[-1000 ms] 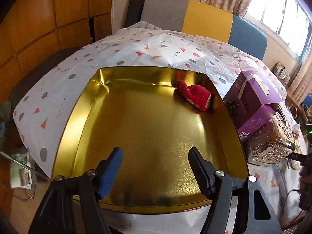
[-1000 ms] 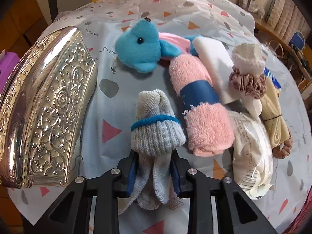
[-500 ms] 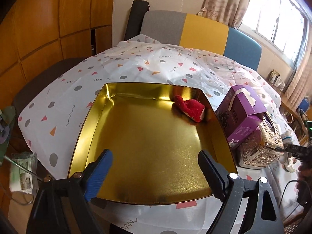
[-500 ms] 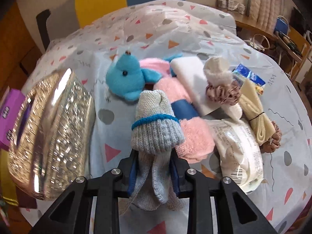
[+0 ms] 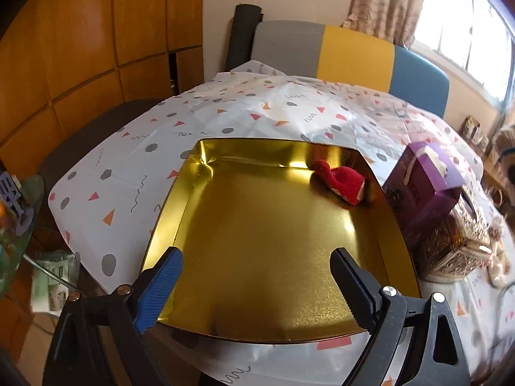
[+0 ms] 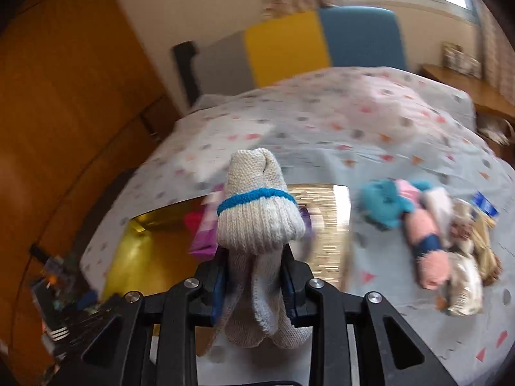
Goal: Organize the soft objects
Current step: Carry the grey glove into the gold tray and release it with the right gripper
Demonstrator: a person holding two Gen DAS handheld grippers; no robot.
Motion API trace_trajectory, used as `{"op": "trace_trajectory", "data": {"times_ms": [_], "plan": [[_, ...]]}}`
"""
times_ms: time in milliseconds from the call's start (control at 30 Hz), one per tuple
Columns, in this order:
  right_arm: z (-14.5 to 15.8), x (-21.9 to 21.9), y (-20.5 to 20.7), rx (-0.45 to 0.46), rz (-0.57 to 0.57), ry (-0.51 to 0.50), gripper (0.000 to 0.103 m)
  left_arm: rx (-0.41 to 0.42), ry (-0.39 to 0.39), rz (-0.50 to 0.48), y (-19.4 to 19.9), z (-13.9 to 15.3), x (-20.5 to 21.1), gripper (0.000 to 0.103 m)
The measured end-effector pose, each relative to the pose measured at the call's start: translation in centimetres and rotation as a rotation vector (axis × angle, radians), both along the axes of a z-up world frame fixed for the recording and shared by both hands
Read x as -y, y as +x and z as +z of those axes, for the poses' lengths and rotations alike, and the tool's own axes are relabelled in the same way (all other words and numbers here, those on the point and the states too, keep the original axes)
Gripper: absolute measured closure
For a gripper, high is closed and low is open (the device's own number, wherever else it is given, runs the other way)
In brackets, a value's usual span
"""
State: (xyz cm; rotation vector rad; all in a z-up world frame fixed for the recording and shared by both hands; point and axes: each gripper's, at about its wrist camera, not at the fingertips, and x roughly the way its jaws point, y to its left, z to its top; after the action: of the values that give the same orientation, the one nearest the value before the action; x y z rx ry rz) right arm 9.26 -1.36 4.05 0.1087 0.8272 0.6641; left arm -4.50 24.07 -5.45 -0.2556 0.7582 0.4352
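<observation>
Left gripper [image 5: 256,257] hovers over the near edge of the gold tin [image 5: 180,206], jaws wide apart, nothing held. Tin holds one red plush [image 5: 342,182] at its far right corner. Right gripper [image 6: 254,276] raised above the table, jaws clamped on a rolled sock [image 6: 257,222], view blurred.

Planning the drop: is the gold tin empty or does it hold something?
Nearly empty. The gold tin holds only one red plush in its far right corner.
</observation>
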Motion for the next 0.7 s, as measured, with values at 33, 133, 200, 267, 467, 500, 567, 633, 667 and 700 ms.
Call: {"op": "trace_trajectory", "data": {"times_ms": [33, 133, 200, 267, 467, 500, 567, 633, 667, 700], "plan": [[0.1, -1.4, -0.8, 0.001, 0.038, 0.003, 0.075, 0.005, -0.009, 0.008, -0.1, 0.0, -0.3, 0.005], [-0.7, -6.2, -2.9, -0.012, 0.152, -0.006, 0.075, 0.033, -0.024, 0.056, -0.8, 0.3, -1.4, 0.002], [-2.3, -9.2, -3.2, -0.045, 0.186, -0.049, 0.075, 0.037, -0.022, 0.077, -1.2, 0.4, -2.0, 0.002], [-4.1, -11.5, -3.2, -0.083, 0.201, -0.076, 0.075, 0.037, -0.019, 0.095, -1.5, 0.3, -2.7, 0.002], [-9.4, -15.4, -2.1, -0.176, 0.181, -0.191, 0.075, 0.041, -0.048, 0.127, -2.5, -0.3, -4.5, 0.002], [-10.2, -15.6, -1.7, -0.191, 0.162, -0.204, 0.075, 0.039, -0.047, 0.128, -2.5, -0.4, -4.6, 0.002], [-11.2, -16.1, -1.0, -0.202, 0.154, -0.227, 0.074, 0.032, -0.046, 0.127, -2.5, -0.6, -4.7, 0.002], [-12.0, -16.4, -0.2, -0.188, 0.128, -0.273, 0.072, 0.031, -0.050, 0.119, -2.4, -0.7, -4.6, 0.002], [-12.3, -16.6, 0.1, -0.181, 0.126, -0.292, 0.071, 0.031, -0.047, 0.111, -2.4, -0.7, -4.5, 0.002], [-12.6, -16.7, 0.3, -0.172, 0.119, -0.311, 0.069, 0.029, -0.041, 0.105, -2.3, -0.7, -4.3, 0.002]]}}
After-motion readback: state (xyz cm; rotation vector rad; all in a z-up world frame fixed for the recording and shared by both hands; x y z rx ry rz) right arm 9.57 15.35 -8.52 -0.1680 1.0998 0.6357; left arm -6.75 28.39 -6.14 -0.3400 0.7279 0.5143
